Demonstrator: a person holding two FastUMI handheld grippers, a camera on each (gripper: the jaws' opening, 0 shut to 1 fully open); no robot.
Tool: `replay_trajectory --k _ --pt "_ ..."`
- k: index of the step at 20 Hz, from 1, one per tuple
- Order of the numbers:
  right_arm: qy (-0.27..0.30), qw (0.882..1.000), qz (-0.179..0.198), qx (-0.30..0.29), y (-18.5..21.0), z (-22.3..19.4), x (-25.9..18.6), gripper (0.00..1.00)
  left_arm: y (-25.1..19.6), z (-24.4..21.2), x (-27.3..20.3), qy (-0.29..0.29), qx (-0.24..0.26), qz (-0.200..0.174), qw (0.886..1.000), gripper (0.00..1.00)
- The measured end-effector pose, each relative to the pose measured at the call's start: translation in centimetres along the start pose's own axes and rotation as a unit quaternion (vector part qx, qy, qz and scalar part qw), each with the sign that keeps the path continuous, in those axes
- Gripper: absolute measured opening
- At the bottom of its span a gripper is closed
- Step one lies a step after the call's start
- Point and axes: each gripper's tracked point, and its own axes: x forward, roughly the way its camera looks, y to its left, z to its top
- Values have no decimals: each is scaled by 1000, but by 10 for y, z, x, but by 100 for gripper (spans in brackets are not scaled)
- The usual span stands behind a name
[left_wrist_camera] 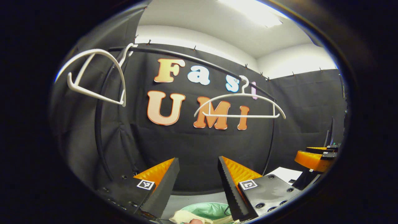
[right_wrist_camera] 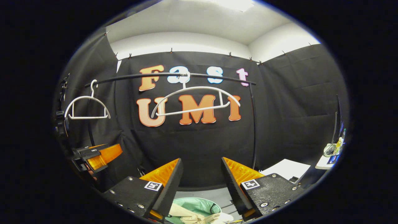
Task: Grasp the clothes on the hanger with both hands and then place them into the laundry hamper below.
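Below the rail (right_wrist_camera: 174, 74): laundry hamper (right_wrist_camera: 199, 207), pale clothes (right_wrist_camera: 186, 216) lying in it, part draped at the rim. Two hangers (right_wrist_camera: 194, 99) bare. Left gripper (left_wrist_camera: 197, 183) and right gripper (right_wrist_camera: 200, 183) — jaws apart, empty. Risk — draped cloth may slide out if brushed.

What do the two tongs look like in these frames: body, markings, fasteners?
Both match. The left tongs and the right tongs each have two wedge-shaped fingers with ribbed, toothed inner faces, bolted to dark, flat, textured mounting plates with round screw heads. Each plate carries a small square black-and-white fiducial tag. The left gripper view also shows the other unit's glossy orange housing with black fittings at far right. No cables or sleeves are visible.
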Motion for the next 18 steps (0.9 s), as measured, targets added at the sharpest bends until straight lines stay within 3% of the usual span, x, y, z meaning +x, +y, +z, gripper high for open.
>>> replay_trajectory --k 1,4,6,16,17,18 --pt "-8 1000 -4 1 -6 6 -5 78 1 7 -1 -6 0 4 1000 89" --pt "-26 1000 -10 -3 -14 24 -18 78 4 15 -2 -13 -1 7 1000 89" --pt "-37 999 -13 -9 -17 32 -21 78 2 20 -4 -21 -4 6 1000 99" --pt "-64 998 -6 -8 -11 54 -24 80 4 37 0 -38 -10 6 999 97" --pt "-66 998 -5 -7 -11 56 -24 87 2 37 3 -37 -12 5 999 97" --pt "-68 998 -7 -7 -11 57 -24 82 3 38 3 -36 -14 4 999 97"
